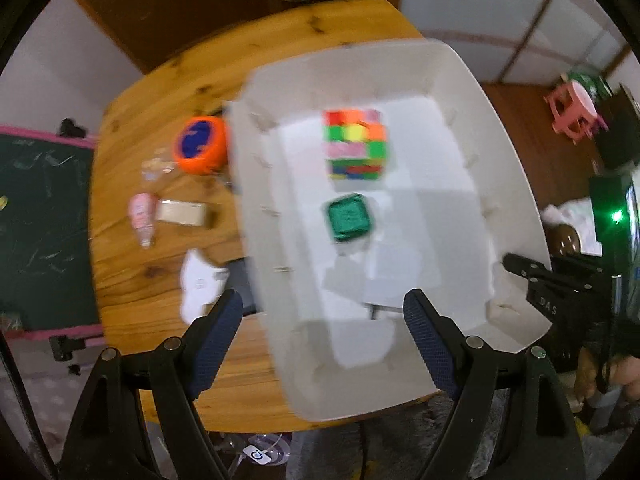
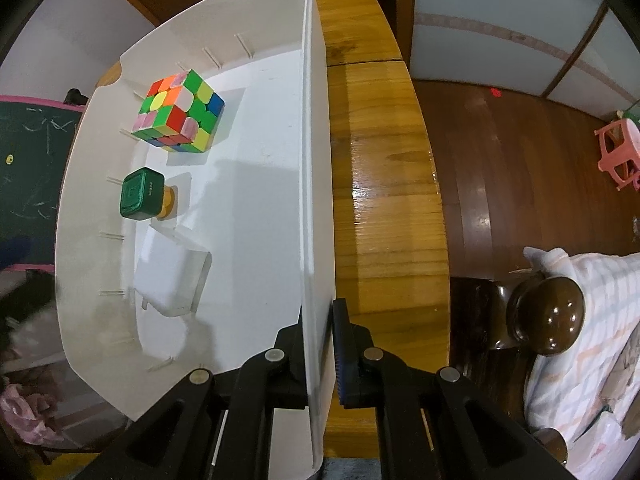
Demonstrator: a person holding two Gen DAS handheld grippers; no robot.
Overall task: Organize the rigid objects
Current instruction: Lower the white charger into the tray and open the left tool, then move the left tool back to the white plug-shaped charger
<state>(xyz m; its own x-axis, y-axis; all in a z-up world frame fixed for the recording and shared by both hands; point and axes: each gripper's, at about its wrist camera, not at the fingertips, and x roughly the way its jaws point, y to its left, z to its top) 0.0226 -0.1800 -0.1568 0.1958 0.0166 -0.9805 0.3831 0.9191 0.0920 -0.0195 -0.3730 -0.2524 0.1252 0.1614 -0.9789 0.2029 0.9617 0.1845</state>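
White bin (image 2: pixel 280 128) held three items; right gripper (image 2: pixel 320 344) pinched its rim, left gripper (image 1: pixel 324 320) gaped empty; orange tub (image 1: pixel 200 144) and others waited at nine o'clock.

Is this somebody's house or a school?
Probably a home: a wooden table on a wooden floor, a pink plastic stool, a chalkboard, and bedding nearby.

Count: one white bin (image 2: pixel 320 208) containing one puzzle cube (image 2: pixel 180 112), one green-capped bottle (image 2: pixel 140 196) and one clear box (image 2: pixel 172 276); on bench (image 1: pixel 160 288), one orange tub (image 1: pixel 200 144), one pink bottle (image 1: pixel 142 216).
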